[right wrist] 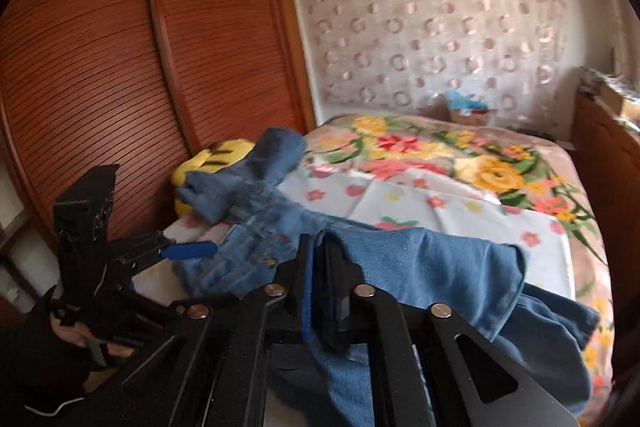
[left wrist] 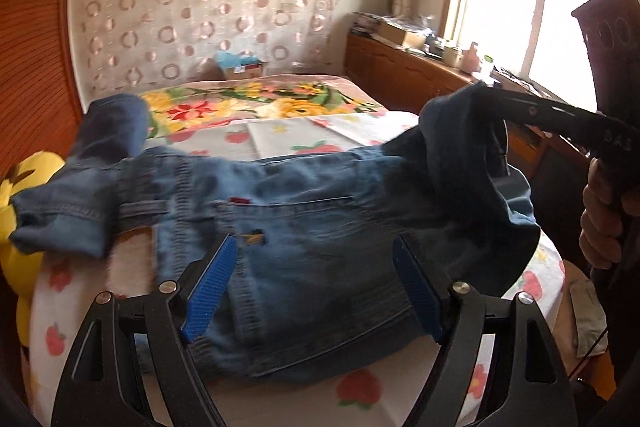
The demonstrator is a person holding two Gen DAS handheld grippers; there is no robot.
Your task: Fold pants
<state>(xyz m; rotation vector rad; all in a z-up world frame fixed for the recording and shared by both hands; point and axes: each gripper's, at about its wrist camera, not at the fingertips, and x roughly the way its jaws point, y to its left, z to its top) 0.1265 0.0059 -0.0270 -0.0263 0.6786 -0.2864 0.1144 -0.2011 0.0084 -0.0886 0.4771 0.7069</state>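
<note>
pants (left wrist: 304, 211): blue denim, lying across the near end of the bed (left wrist: 280, 139), waistband toward the near edge, one leg bunched at the near left corner, the other end being lifted off the sheet at the right.
step in hand: a fold is being started, as I judge it; the right claw (right wrist: 320, 279) is carrying a pinched edge of cloth up and over the rest of the garment.
right claw: pressed together, pinching a fold of denim between its blue pads, the cloth draping down both sides.
left claw (left wrist: 312, 287): spread wide, hovering just over the waistband area, gripping nothing.
next move: it is probably calling for the lifted part to be laid across toward the left side of the bed, with edges lined up, while the left claw is pinning or catching the waist so the pants are not sliding.
bunched leg (left wrist: 80, 187): crumpled and overlapping itself; likely needing to be smoothed before any clean fold.
yellow plush toy (right wrist: 216, 155): sitting at the bed's left edge, touching the bunched leg, possibly crowding that corner.
floral blanket (right wrist: 460, 155): covering the far half of the bed, well apart from the work.
wooden wardrobe (right wrist: 120, 67): standing close along the left side.
blur: both views are smeared, so fine creases are not readable.
</note>
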